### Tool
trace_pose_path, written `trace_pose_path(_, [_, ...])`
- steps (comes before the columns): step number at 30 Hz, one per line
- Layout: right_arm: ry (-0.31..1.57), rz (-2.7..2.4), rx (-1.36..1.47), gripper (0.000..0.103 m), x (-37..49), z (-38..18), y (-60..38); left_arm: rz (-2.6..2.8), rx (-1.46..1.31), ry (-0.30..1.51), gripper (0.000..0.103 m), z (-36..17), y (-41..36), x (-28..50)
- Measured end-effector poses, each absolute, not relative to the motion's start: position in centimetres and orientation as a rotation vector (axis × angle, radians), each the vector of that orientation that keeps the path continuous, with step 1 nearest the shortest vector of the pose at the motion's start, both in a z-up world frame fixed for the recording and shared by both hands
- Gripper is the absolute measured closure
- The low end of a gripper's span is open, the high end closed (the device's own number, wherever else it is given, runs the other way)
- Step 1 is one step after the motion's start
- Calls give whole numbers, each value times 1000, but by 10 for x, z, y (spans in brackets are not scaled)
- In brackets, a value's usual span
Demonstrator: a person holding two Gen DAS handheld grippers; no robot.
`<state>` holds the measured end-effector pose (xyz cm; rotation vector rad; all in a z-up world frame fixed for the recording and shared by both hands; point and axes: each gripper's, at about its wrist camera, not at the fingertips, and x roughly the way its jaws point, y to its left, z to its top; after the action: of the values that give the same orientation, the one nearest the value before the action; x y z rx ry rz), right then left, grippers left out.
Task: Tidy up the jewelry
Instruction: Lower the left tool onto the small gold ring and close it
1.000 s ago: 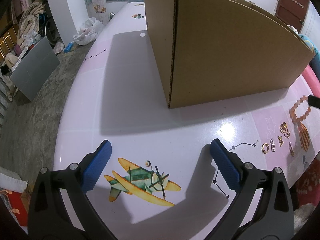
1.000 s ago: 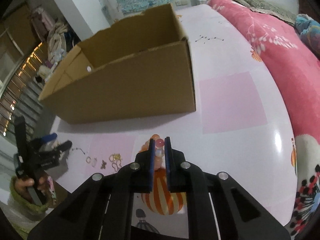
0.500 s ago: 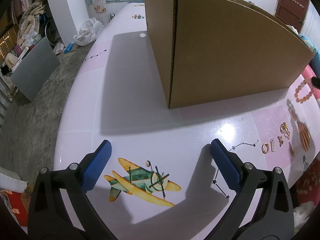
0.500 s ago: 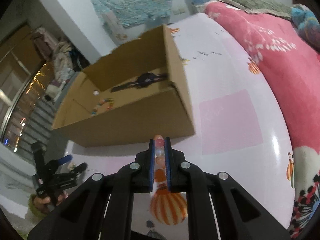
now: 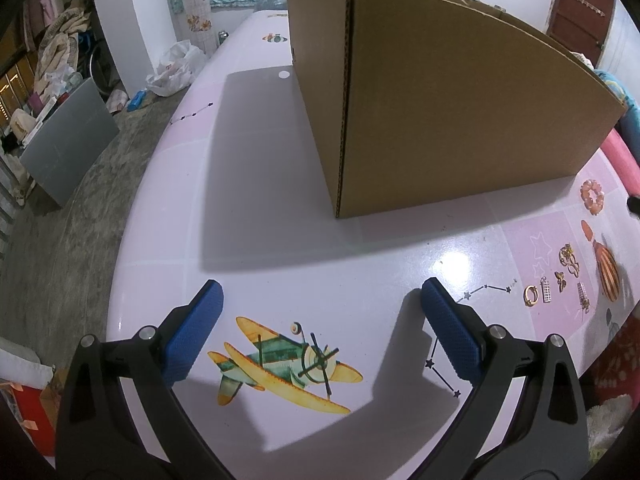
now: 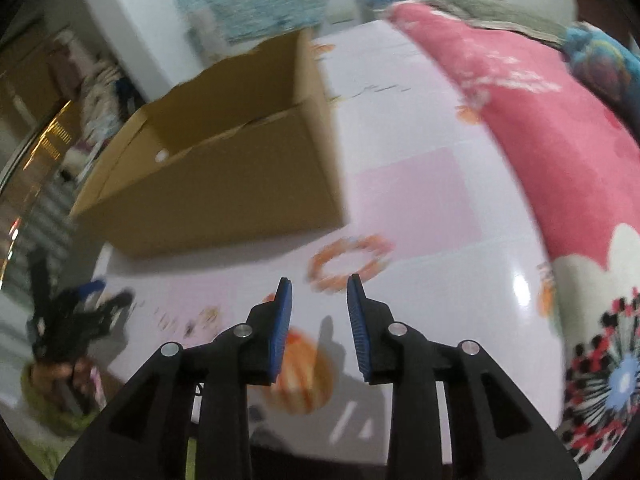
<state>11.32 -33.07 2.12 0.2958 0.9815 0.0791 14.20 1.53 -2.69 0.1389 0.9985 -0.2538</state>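
An orange and pink bead bracelet (image 6: 350,262) (image 5: 592,196) lies flat on the white table, just past my right gripper (image 6: 319,290) and in front of the cardboard box (image 6: 224,184) (image 5: 448,112). The right jaws are opening, with nothing between them. Several small gold earrings and rings (image 5: 558,280) lie on a pink square at the right of the left wrist view. My left gripper (image 5: 320,320) hangs wide open over an aeroplane sticker (image 5: 288,368), holding nothing. The right wrist view is motion-blurred.
A pink floral blanket (image 6: 540,128) runs along the table's right side. A person's hand in a green sleeve (image 6: 52,384) holds the left gripper at the far left of the right wrist view. The table edge (image 5: 132,240) drops to a concrete floor with clutter.
The right gripper lifted the bracelet toward the box, then its jaws parted and the bracelet now lies on the table by the box. The left gripper has not moved.
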Motion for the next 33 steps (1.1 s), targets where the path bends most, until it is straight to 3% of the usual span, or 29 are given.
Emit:
trace_pose_path(12, [1063,291,174,75,98,-10,-251,-436,104,945,9,-6,-12,103])
trace_pose_path(18, [1038,280,59,75,101,-12,-229,-497,160,951,35,-8,-37,91])
trace_pose_path(24, [1016,246,-30,78,105,-11,-216,-551,138,977,52,-13,-46,89])
trace_pose_path(29, [1017,261,-51,95,106,-12,-214,-575,125,986,59,-15,-49,90])
trace_pose_path(33, [1028,269,-27,97,106,-13,-216,-590,122,989,59,-15,-53,91])
